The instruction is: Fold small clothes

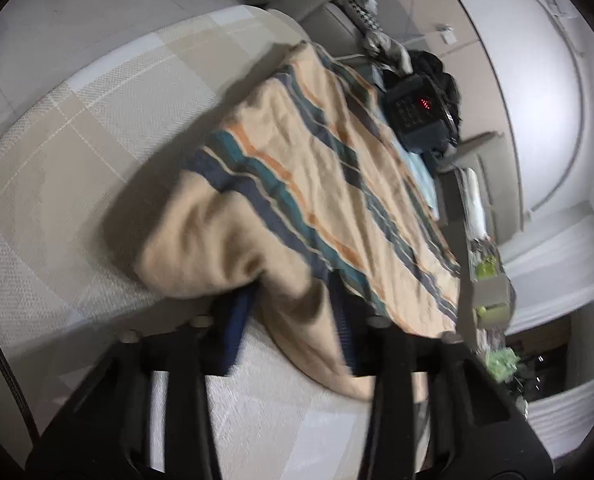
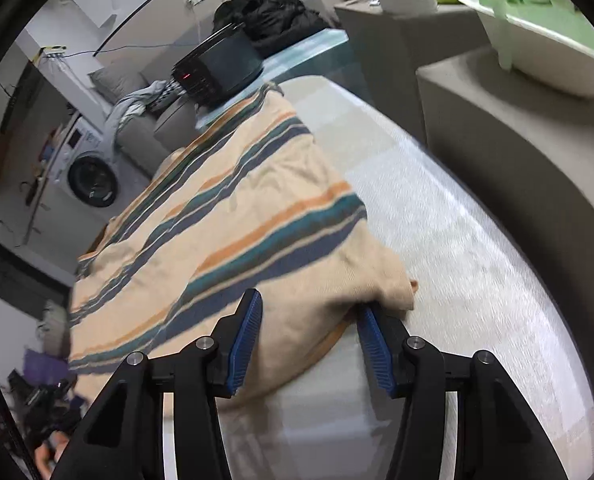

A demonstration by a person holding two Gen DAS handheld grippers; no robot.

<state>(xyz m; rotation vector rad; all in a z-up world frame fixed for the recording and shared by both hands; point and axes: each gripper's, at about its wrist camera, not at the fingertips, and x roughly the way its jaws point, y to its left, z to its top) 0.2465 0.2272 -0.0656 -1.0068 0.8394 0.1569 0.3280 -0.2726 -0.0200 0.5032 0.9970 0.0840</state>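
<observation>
A beige garment with teal, navy and orange stripes (image 1: 317,160) lies across the pale checked tabletop (image 1: 77,160). In the left wrist view its near plain beige edge bunches up and drapes over both blue pads, so my left gripper (image 1: 293,304) is shut on that bunch with its tips hidden. In the right wrist view the same garment (image 2: 233,208) runs away to the upper left. My right gripper (image 2: 309,304) holds its near corner: the left pad (image 2: 245,344) rests against the fabric and the right pad (image 2: 375,352) is tucked under the raised corner fold.
A black device with a red light (image 2: 221,68) stands at the garment's far end, with dark clothes (image 2: 273,8) behind it. A grey ledge carrying a white bowl (image 2: 537,52) rises along the table's right side. A washing machine (image 2: 91,176) stands beyond the left edge.
</observation>
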